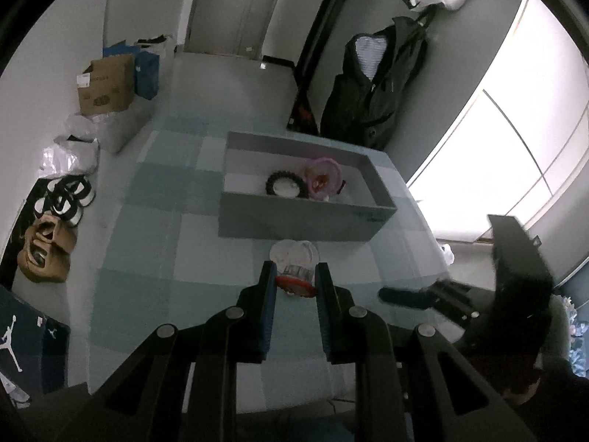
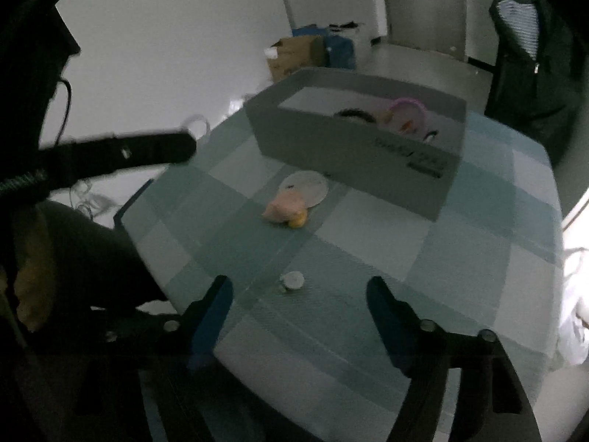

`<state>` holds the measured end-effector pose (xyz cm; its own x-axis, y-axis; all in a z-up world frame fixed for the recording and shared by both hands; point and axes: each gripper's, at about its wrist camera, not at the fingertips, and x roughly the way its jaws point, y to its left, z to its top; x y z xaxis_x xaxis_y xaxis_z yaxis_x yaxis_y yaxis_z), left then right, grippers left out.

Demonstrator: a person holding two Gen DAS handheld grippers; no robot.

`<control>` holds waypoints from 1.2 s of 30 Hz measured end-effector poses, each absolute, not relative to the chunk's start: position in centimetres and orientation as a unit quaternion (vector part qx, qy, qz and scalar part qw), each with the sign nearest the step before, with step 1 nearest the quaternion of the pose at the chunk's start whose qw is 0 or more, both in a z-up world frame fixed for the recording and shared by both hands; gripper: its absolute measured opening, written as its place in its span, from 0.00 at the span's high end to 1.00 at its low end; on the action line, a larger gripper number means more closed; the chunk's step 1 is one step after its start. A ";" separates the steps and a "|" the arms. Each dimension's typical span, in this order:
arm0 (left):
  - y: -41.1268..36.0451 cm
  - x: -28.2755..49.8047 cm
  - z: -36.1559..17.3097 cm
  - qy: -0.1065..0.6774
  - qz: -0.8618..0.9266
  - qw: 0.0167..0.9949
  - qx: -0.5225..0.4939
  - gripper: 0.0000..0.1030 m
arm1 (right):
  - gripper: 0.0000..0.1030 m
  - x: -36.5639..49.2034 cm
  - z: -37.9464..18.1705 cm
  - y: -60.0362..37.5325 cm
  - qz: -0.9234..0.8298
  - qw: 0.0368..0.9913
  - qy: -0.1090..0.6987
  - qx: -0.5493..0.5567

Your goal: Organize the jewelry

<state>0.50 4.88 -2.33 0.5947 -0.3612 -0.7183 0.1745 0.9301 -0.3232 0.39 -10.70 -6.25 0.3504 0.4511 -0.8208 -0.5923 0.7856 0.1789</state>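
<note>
While the left gripper carries a small clear bangle case with a red rim pinched between its closed-down pads, low centre of the left wrist view, the next move looks like a lift over the near wall of the grey box.

- Left to right in the box: black beaded bracelet, then pink round case, both sitting right of middle. Bare floor lies left of them; aim there.
- Clear the rim before letting go; a tilted case could catch the wall.
- Right wrist view: right gripper hangs partly open, empty, over the checked counter. A small white round piece lies between its fingers, untouched.
- Further up: pinkish lump with a yellow bit against a clear disc, just before the box.
- Centre over the white piece before closing; it looks small and liable to skid.
</note>
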 end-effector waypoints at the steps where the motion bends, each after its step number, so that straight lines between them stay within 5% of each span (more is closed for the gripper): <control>1: 4.9 0.4 -2.2 0.422 -0.153 0.887 -0.111 0.85 | 0.41 0.5 -6.4 -10.5 0.320 0.816 0.475 -0.076; 4: 5.1 0.4 -2.0 0.419 -0.158 0.887 -0.115 0.85 | 0.46 0.3 -6.6 -9.8 0.316 0.816 0.473 -0.102; 8: 5.5 0.5 -2.0 0.419 -0.160 0.885 -0.120 0.85 | 0.70 -0.1 -6.6 -8.9 0.312 0.815 0.469 -0.134; 13: 6.0 0.5 -1.8 0.420 -0.165 0.882 -0.137 0.85 | 0.86 0.1 -7.0 -7.6 0.300 0.819 0.456 -0.178; 36: 4.4 2.3 -0.8 0.424 -0.160 0.884 -0.113 0.85 | 0.88 2.5 -3.2 -9.4 0.290 0.848 0.436 -0.080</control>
